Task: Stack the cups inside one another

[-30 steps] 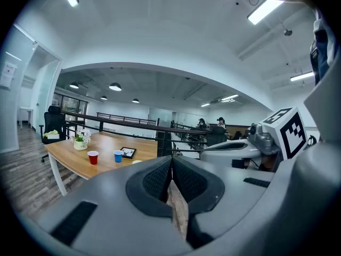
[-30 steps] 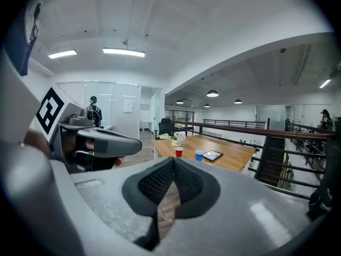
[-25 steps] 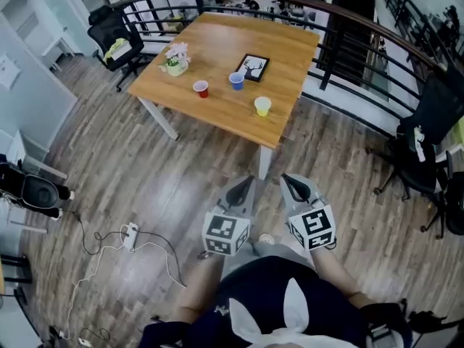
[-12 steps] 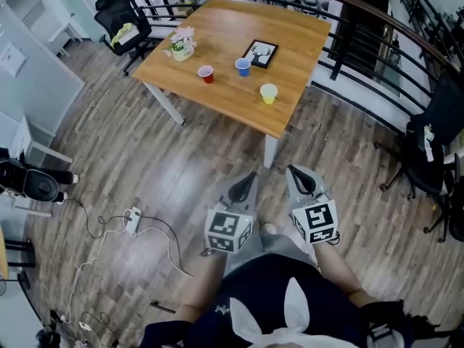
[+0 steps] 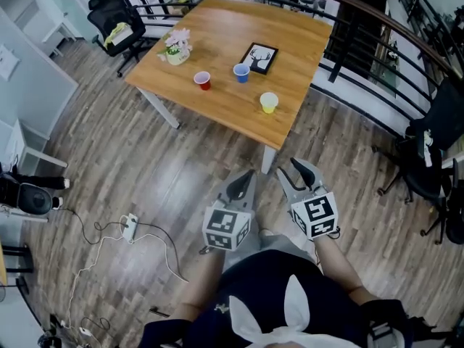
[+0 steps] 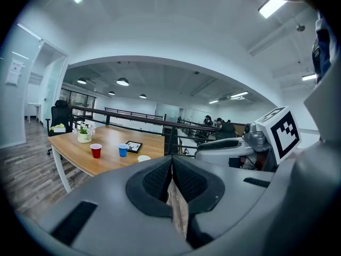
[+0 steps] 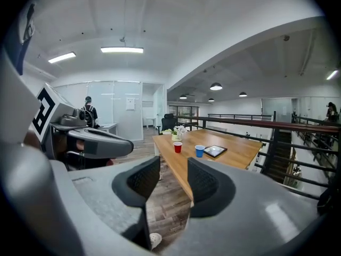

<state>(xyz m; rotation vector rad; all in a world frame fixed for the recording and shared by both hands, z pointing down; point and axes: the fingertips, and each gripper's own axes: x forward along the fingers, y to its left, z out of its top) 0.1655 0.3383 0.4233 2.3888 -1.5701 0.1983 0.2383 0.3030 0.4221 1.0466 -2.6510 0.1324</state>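
Wooden desk (image 5: 217, 111) is carrying three cups, each standing apart from the others: red cup (image 5: 202, 81) at left, blue cup (image 5: 241, 72) in the middle, yellow cup (image 5: 269, 103) nearest the front edge. Both grippers are hovering over the floor (image 5: 145, 172), well apart from the desk. The left gripper (image 5: 246, 176) is keeping its fingers (image 6: 157, 177) pressed together on nothing. The right gripper (image 5: 288, 168) is opening its fingers (image 7: 143, 180), with only a bare gap showing between them.

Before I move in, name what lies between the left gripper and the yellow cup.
In the head view, only bare wooden floor and the table's near corner separate the left gripper from the yellow cup.
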